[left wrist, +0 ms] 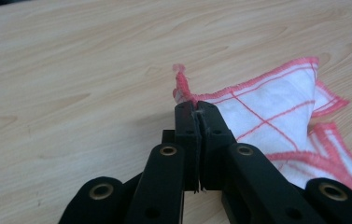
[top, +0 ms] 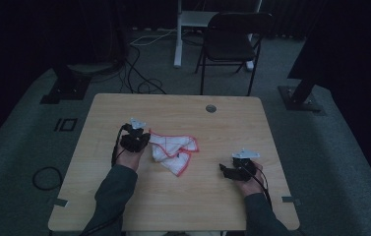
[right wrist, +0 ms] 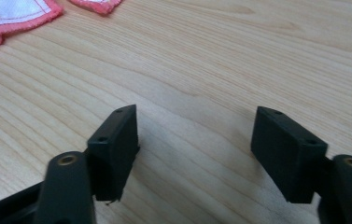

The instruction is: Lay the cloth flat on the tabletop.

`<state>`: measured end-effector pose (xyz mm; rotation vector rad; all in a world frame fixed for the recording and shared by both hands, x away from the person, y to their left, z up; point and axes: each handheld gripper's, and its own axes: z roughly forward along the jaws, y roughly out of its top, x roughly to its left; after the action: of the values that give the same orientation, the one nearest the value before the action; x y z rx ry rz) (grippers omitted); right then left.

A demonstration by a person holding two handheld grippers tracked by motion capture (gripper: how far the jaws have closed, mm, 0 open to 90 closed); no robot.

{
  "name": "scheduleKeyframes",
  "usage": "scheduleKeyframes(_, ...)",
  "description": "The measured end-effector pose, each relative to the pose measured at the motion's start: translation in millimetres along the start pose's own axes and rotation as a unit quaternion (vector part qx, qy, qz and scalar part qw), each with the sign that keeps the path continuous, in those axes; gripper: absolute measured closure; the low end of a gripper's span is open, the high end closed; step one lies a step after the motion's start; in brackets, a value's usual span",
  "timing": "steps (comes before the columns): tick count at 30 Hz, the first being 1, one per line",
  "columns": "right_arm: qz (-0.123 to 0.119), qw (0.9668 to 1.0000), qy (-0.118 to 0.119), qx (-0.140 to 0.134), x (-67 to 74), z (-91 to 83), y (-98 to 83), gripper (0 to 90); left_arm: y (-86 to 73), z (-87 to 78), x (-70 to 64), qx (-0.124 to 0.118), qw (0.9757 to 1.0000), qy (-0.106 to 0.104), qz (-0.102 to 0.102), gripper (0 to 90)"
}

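Mid-fold, I reckon: my left gripper (left wrist: 196, 109) is clamped tight on the cloth (top: 173, 151) corner, center of the table (top: 252, 206). Right gripper (right wrist: 194, 140) sits lower right, jaws apart, gripping nothing. Next I'd probably pull that corner across, keeping the pinch.

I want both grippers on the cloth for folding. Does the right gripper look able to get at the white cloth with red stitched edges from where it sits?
Probably yes. The right gripper is open, and bare wooden table lies between it and the cloth.
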<state>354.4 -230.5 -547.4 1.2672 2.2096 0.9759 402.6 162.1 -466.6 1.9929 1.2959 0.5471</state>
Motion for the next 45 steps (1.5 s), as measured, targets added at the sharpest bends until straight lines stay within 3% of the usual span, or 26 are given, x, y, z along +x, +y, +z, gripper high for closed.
scheduleKeyframes(7,-0.024,0.9996,0.014,0.001,16.5,1.8,6.2,38.6,-10.2,-2.6,10.4,0.001,0.9999,0.003,-0.012,88.8)
scheduleKeyframes(14,-0.032,0.999,0.032,-0.007,27.3,3.7,17.7,44.6,-19.6,-5.1,20.4,0.003,0.9998,0.004,-0.02,88.8)
scheduleKeyframes(19,-0.019,0.9987,0.045,-0.012,33.4,10.3,26.8,51.5,-26.5,-6.7,27.5,0.005,0.9996,0.007,-0.028,88.8)
scheduleKeyframes(23,-0.024,0.9983,0.051,-0.012,43.3,18.2,35.9,55.8,-32.4,-8.0,33.0,0.005,0.9994,0.009,-0.035,88.8)
scheduleKeyframes(36,-0.039,0.9969,0.064,-0.021,63.5,30.9,58.5,57.8,-65.1,-2.0,60.2,0.044,0.9968,0.03,-0.06,87.4)
scheduleKeyframes(41,-0.042,0.9968,0.066,-0.021,64.3,31.3,58.5,57.6,-65.0,-3.4,63.4,0.042,0.9962,0.035,-0.068,80.0)
scheduleKeyframes(42,-0.04,0.9968,0.065,-0.022,63.5,30.5,58.7,57.4,-56.4,-11.0,60.6,0.024,0.9973,0.032,-0.061,76.8)
scheduleKeyframes(45,-0.038,0.9968,0.066,-0.022,62.5,29.5,58.8,57.1,-46.5,-16.6,54.7,0.011,0.9981,0.028,-0.053,75.4)
